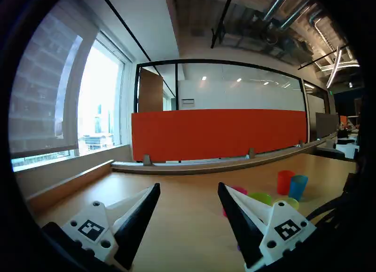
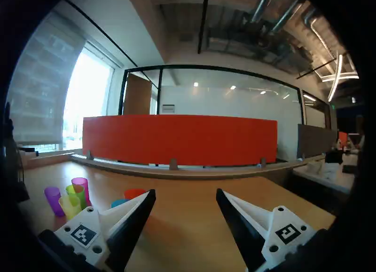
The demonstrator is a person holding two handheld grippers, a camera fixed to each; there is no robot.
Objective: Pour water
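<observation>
The left tongs [image 1: 188, 186] gape wide and empty above the wooden surface [image 1: 188, 234]; a red cup [image 1: 285, 181] and a blue cup [image 1: 298, 187] stand close together to their right. The right tongs [image 2: 185, 192] are likewise spread and empty, with a purple cup [image 2: 53, 200] and a pink cup [image 2: 81, 186] to their left.

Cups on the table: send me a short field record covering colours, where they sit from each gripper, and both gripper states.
left gripper: open, holding nothing
right gripper: open, holding nothing
surface: wooden table
cups ahead-right in left gripper view: red cup, blue cup, green cup
cups ahead-left in right gripper view: purple cup, magenta cup, yellow cup
cup contents: cannot tell
contact: neither gripper touches a cup
backdrop: orange partition along the table's far edge
</observation>
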